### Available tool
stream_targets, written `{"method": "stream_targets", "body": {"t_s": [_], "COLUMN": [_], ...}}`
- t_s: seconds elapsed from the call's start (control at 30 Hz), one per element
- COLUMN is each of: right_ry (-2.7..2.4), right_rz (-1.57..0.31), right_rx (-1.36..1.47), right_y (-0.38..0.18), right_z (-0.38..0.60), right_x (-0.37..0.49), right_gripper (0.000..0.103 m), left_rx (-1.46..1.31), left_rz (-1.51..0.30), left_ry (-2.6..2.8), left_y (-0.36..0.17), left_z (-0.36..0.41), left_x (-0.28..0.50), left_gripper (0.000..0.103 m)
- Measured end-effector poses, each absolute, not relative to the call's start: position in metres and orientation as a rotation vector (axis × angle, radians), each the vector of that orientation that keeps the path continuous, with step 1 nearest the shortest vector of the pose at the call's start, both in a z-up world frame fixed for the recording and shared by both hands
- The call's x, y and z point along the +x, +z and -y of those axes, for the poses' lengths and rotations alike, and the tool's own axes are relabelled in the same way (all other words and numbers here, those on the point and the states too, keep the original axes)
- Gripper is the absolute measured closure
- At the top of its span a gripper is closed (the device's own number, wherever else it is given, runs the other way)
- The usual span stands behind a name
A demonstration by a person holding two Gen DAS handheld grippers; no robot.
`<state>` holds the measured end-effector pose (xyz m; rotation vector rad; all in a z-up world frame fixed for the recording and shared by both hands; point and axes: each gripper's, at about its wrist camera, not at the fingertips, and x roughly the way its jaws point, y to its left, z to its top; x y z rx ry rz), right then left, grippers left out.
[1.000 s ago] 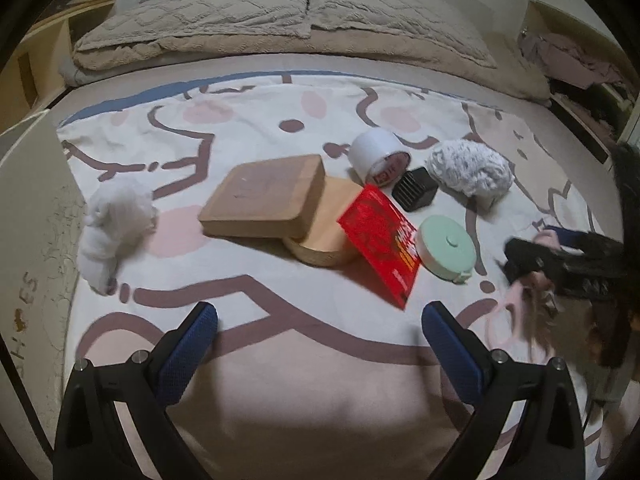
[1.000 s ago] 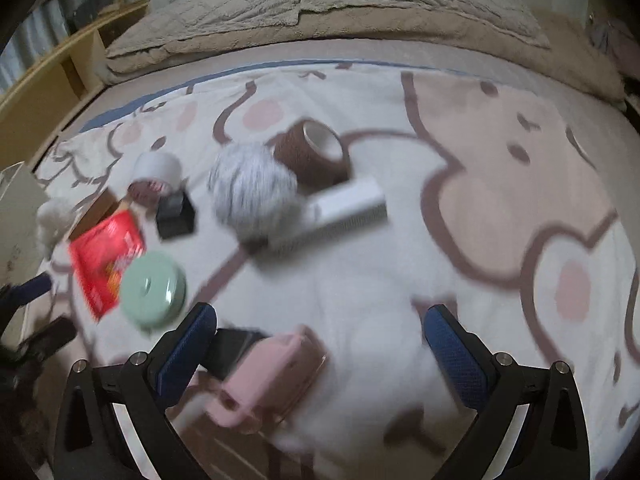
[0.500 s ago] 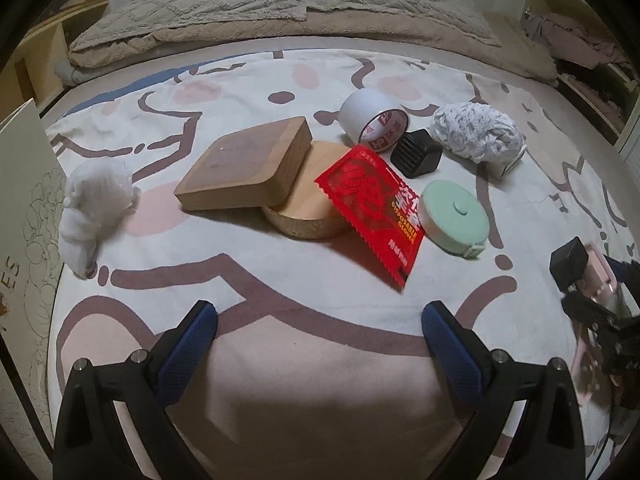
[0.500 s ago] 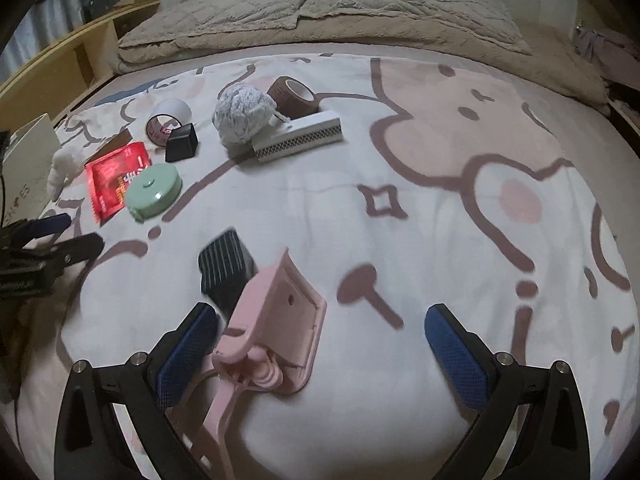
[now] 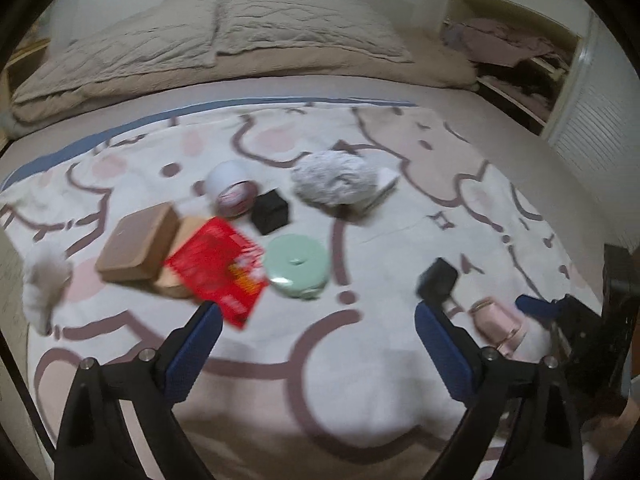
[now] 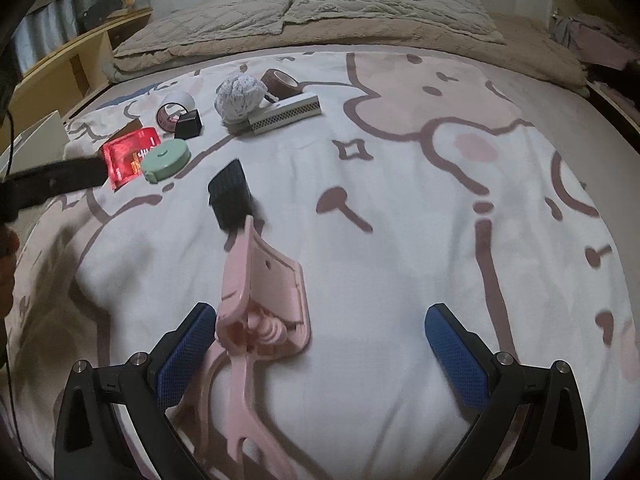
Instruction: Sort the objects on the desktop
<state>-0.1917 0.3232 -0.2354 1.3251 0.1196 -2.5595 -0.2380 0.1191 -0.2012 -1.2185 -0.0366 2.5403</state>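
— Where's the pink clip?
— Lying on the bedspread, against the right gripper's left finger; jaws spread wide, nothing grasped.
— And the left gripper?
— Closing slightly over bare bedspread, holding nothing; the red packet just ahead.

Both views are dim, lit by soft indoor light with a grey-pink cast and no glare. Left wrist view: motion blur smears the red foil packet and the round mint-green case. Right wrist view is sharper; a soft shadow darkens the patterned white bedspread at left. Fisheye bending curves all edges, and the corners are black.
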Motion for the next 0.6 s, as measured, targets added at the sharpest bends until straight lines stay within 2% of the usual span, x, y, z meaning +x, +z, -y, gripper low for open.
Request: {"method": "stream_targets", "body": {"t_s": [0.1,0.27,0.6], "right_ry": [-2.575,-2.584,-2.588], "right_rz": [-0.103,-0.08,-0.088], "right_rx": [1.328,1.33,1.326], "right_y": [-0.236,-0.237,-0.238], "right_z": [-0.326,-0.329,-0.328], "right_x": [-0.182,-0.176,-0.176], "right_gripper": [0.0,0.0,0.0], "left_rx": [-1.22,-1.251,-1.254], "left_rz": [0.025,-0.049,-0.069], "left_ry": [2.502,2.458,2.363], "left_y": [-0.202,-0.215,-0.228], "left_z": [-0.135,-0.162,-0.19], "left_x": [-0.241,-0.244,-0.25], "left_gripper": [0.015,0.031,0.034]}}
